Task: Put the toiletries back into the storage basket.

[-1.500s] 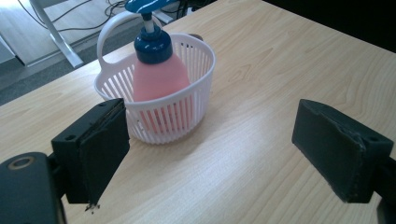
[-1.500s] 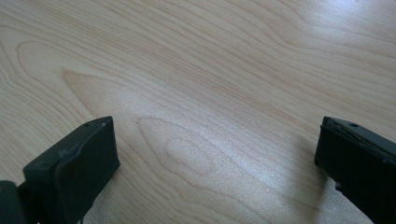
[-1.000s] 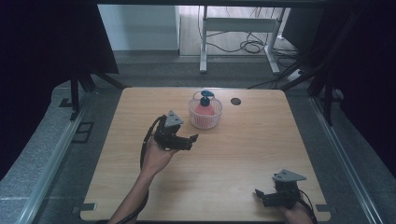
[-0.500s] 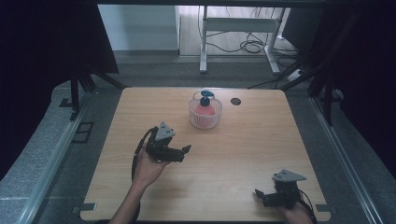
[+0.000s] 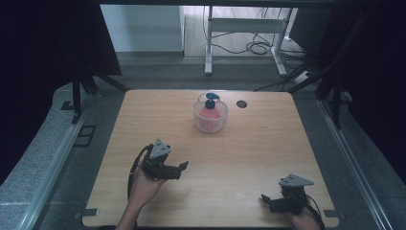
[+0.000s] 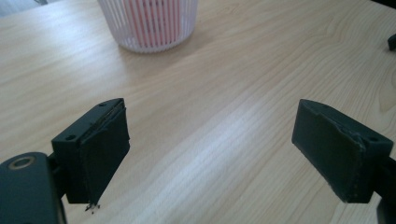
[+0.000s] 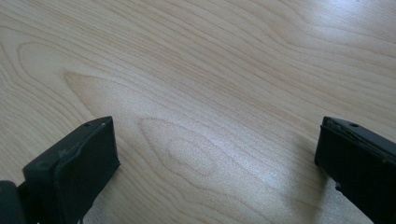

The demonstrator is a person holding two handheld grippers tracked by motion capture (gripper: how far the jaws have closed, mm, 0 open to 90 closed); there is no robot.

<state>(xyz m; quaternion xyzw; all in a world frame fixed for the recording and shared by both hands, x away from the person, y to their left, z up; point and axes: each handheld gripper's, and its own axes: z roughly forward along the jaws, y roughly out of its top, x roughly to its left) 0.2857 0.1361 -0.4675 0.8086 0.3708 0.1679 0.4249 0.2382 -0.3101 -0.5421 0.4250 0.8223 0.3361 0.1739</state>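
Smooth wood table (image 5: 249, 158), ribbed plastic basket (image 5: 210, 120)

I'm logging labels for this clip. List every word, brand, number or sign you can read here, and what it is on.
None can be read.
White basket: ribbed wall, no print visible in the high view or the left gripper view.
Red thing with a dark top inside it: too small to tell.
Left gripper and right gripper: plain black jaws.
Table: bare wood.

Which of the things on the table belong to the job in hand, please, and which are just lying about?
In the job: white slatted basket; red bottle with dark cap standing in it; left gripper, jaws open.

Lying about: dark round hole in the table; right gripper, open, near edge.
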